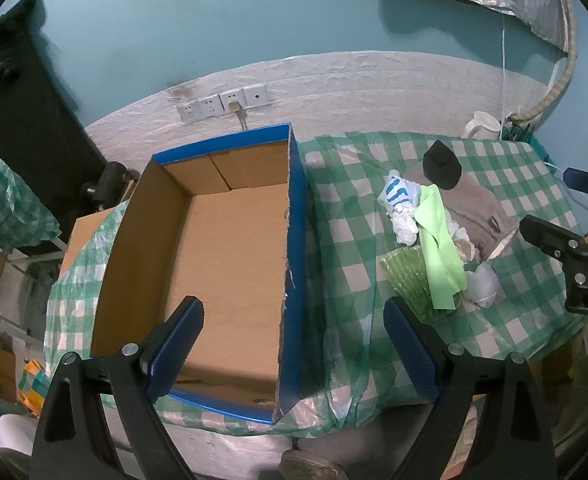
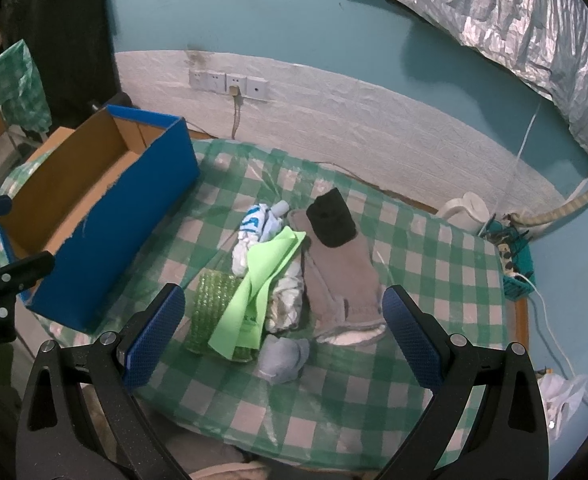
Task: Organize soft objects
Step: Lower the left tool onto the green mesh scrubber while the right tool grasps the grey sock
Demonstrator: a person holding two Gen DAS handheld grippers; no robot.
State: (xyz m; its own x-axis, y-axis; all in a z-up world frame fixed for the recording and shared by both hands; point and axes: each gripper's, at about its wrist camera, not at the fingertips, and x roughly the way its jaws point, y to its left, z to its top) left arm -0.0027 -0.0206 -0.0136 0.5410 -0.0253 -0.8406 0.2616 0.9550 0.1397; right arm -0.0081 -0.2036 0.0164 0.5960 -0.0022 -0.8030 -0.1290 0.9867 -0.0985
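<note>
- While nothing has yet gone into the box (image 1: 229, 264), I judge the task to stand at its first step: choosing a piece from the pile.
- My left gripper (image 1: 294, 344) hangs over the box's near end, jaws spread wide, holding nothing.
- My right gripper (image 2: 283, 330) hangs above the pile, jaws likewise spread, holding nothing.
- The box sits at the table's (image 2: 374, 392) left edge; its floor is bare cardboard.
- The pile lies mid-table, well apart from the box: a green cloth (image 2: 259, 292) draped over a bubble-wrap roll (image 2: 207, 312), a white rag (image 2: 287, 300) just beside it, a striped cloth (image 2: 259, 220) behind, a grey cloth (image 2: 342, 276) with a black sock (image 2: 332, 220) on top, and a blue sock (image 2: 283, 360) nearest the front edge.
- Next move, in my judgement: lower the right gripper onto the blue sock or the green cloth, pinch, then carry it left to the box. Overlapping cloths may drag one another.
- Left view alone shows the box's whole floor; right view shows only one inner wall.
- Right view alone shows the pile unobstructed, and a basket (image 2: 518, 276) at the far right corner.
</note>
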